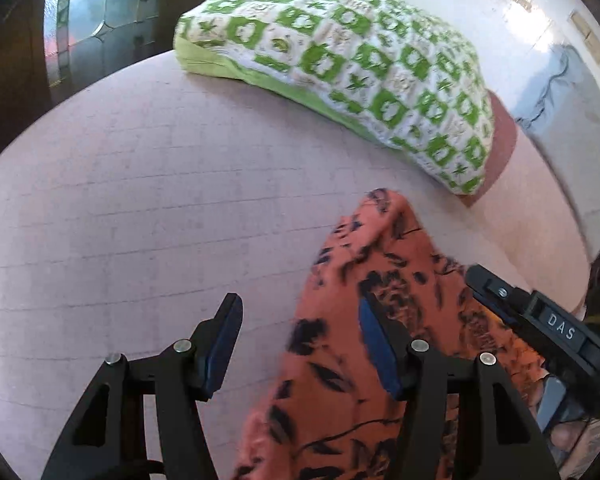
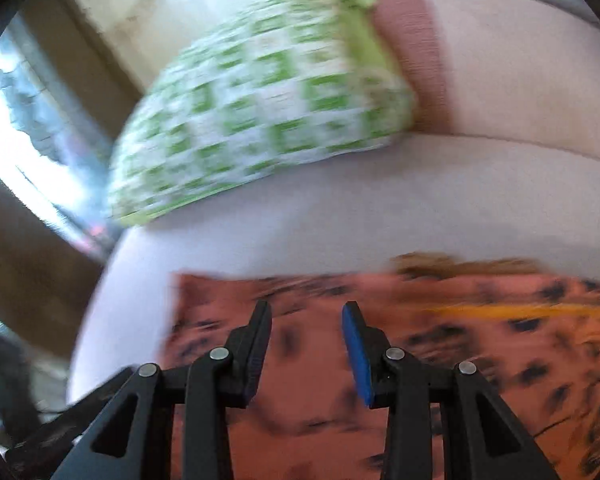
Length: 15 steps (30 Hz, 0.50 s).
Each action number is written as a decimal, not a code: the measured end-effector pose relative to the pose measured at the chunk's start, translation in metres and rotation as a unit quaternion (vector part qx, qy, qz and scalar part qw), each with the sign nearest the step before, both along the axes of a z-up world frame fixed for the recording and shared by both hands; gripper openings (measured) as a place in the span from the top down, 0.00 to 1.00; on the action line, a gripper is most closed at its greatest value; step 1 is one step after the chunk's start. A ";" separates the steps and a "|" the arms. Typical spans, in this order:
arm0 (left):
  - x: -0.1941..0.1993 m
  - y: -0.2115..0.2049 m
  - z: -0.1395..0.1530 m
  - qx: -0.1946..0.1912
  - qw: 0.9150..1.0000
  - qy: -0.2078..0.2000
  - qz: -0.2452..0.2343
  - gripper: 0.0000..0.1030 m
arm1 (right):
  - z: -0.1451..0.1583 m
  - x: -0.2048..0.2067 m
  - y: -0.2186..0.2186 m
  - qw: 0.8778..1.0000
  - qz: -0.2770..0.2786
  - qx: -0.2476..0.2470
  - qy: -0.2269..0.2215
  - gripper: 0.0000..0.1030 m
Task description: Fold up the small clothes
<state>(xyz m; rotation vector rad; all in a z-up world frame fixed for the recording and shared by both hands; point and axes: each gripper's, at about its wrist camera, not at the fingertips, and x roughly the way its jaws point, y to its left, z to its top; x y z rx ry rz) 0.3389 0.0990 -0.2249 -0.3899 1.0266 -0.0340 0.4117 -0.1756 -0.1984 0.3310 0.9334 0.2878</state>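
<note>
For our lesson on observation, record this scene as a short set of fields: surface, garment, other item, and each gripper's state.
surface: pale pink bed sheet
garment: orange cloth with dark leaf print, lying crumpled on the sheet
other item: green-and-white patterned pillow, beyond the garment
left gripper: open, nothing gripped
right gripper: open above the garment, view blurred

Both cameras ride the grippers and look steeply down along their fingers, close above the pale pink bed sheet [image 1: 120,200]. The left view faces the green-patterned pillow [image 1: 360,60] at the far side; the right view (badly blurred) faces it too. Both share the orange printed garment [image 2: 480,320] nearby.
</note>
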 end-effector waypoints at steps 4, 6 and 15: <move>-0.002 0.004 -0.013 0.042 0.999 0.028 -0.014 0.41 | -0.030 0.021 0.053 0.998 0.031 -0.017 0.045 0.61; -0.001 0.008 -0.026 0.062 0.997 0.052 -0.018 0.41 | -0.050 0.036 0.065 0.998 0.020 -0.029 0.060 0.60; -0.008 0.005 0.010 0.004 0.999 -0.017 -0.029 0.41 | -0.012 -0.005 0.014 0.999 -0.028 -0.001 0.022 0.61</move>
